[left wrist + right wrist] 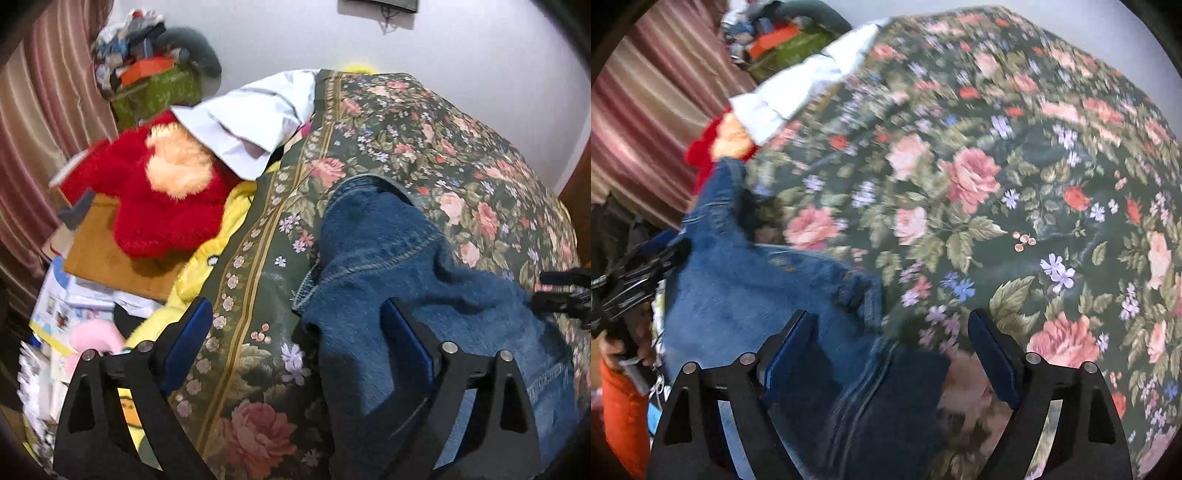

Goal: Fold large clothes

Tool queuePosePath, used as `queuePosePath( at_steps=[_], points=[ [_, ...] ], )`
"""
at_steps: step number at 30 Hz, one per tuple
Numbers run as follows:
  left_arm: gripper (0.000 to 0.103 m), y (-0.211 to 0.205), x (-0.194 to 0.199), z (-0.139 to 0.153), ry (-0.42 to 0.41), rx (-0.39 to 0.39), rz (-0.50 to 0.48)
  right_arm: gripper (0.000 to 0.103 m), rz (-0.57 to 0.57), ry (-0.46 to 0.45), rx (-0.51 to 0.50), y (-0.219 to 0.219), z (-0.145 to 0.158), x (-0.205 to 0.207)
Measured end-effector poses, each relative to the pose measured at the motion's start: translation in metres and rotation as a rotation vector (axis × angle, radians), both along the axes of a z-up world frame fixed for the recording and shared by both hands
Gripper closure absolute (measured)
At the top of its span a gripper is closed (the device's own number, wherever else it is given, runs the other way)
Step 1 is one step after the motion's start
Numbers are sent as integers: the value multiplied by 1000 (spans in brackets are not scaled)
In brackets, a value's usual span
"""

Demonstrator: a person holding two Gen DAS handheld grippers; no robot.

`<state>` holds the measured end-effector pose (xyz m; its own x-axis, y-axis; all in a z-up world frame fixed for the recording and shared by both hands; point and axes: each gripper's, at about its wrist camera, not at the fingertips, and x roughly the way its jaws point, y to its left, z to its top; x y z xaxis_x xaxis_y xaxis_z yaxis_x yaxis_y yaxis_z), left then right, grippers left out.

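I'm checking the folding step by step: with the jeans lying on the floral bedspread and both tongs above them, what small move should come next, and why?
Probably lower the right tongs and close them on the jeans' near edge. Both the right and the left tongs stand open over the denim, gripping nothing, and the jeans lie rumpled on the floral bedspread.

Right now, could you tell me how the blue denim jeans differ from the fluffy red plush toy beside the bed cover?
The blue denim jeans are flat woven cloth, crumpled and lying on the floral bed cover; the fluffy red plush toy is bulky and furry, sitting off the cover's edge on the cluttered side. The jeans are one blue; the toy is red with a pale orange patch. The jeans lie close beneath both claws; the toy lies farther off. Both are soft fabric items.
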<state>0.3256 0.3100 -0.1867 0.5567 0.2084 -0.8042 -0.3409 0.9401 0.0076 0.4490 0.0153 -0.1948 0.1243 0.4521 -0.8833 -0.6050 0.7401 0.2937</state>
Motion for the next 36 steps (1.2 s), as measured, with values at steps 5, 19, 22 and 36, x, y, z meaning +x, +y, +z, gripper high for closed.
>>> queuePosePath(
  at_steps=[5,19,22,36],
  points=[
    [9,-19,-15,7,7,29,-26,17,72,-2,-39,9,-6,-24],
    [9,-44,-81,48,-34,22,-36,17,9,-160,-46,-54,58,-73],
    [9,-59,-97,77,-108,26,-43,17,-6,-251,37,-68,104,-96],
    [9,-140,-208,232,-588,79,-85,17,-56,-668,384,-111,265,-240]
  ],
)
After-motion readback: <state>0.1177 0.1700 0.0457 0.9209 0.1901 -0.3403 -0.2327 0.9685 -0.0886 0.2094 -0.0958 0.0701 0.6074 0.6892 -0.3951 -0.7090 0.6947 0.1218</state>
